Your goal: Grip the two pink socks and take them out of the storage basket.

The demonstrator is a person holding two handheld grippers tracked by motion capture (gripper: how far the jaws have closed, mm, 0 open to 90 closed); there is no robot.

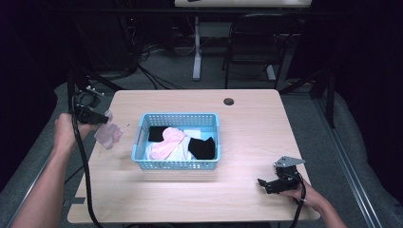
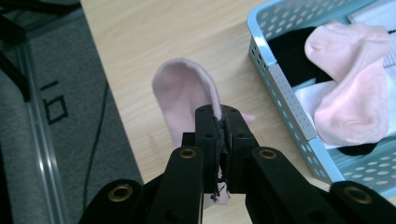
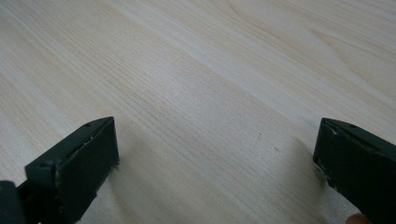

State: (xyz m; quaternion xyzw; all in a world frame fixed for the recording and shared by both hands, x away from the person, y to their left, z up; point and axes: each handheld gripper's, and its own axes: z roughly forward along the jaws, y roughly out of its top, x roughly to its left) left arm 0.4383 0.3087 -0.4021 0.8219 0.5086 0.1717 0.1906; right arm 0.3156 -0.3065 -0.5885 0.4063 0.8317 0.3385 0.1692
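You had one pink sock (image 1: 109, 134) out, pinched in your left gripper (image 1: 97, 118) just left of the blue basket (image 1: 177, 164). Another pink sock (image 1: 167, 141), black and white ones remained inside it. Your right gripper (image 3: 215, 163) rested spread, empty.

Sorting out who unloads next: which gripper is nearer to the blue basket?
The left. The left gripper hangs just off the blue basket's left side, shut on a pink sock. The right gripper rests open toward the table's near right corner.
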